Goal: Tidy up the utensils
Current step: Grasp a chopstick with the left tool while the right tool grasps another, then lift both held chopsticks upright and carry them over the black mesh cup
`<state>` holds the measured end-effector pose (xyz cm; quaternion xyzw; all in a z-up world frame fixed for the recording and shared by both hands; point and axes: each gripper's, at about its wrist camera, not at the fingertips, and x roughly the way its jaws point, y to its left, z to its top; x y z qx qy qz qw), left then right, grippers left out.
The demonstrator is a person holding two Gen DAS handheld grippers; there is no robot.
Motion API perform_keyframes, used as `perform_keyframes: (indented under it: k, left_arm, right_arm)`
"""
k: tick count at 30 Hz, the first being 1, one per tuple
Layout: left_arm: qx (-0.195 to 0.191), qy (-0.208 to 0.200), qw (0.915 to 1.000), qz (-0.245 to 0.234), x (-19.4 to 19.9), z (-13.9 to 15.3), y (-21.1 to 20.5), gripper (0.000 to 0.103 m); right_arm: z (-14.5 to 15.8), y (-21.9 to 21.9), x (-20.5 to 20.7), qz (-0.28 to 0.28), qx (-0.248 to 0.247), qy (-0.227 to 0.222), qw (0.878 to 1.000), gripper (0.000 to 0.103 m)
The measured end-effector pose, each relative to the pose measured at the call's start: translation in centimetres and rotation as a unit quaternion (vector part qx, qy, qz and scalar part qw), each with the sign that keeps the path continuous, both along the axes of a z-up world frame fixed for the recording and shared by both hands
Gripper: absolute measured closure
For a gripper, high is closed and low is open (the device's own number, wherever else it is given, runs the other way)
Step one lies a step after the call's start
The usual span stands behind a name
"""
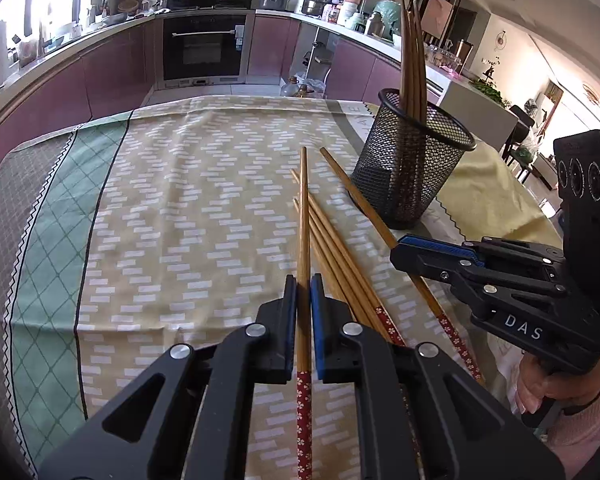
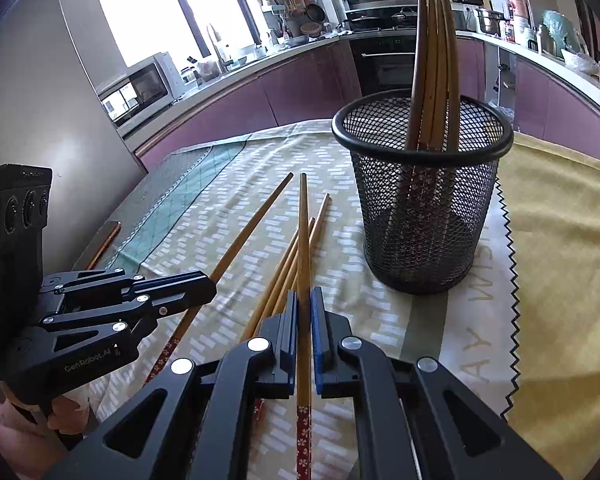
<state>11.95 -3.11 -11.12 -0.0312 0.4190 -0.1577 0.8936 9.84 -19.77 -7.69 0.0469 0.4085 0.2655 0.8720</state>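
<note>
So the left claw (image 1: 303,286) at the bottom middle of its own view is clamped tight on one chopstick (image 1: 304,216), with the loose chopsticks (image 1: 340,264) lying on the tabletop (image 1: 180,200) just to its right. Right claw (image 2: 304,300) is pinched shut on another chopstick (image 2: 303,240) too, mesh cup (image 2: 422,196) sitting upper right holding a few more.
</note>
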Motion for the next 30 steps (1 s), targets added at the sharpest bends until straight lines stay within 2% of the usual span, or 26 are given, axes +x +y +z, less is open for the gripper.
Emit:
perform_keyframes:
  k: [9,30]
  left_arm:
    - [-0.047,-0.02,0.9985,-0.02,-1.2,2.2,0.5,0.095]
    - [-0.107,-0.071,0.9894,-0.068,-3.0,7.7,1.0,0.095]
  right_arm:
    - [2.1,-1.2,-0.9,0.002,0.028,-0.021,0.999,0.097]
    - [6.6,-4.3,-2.0,-0.016,0.071,-0.086,0.994,0.097]
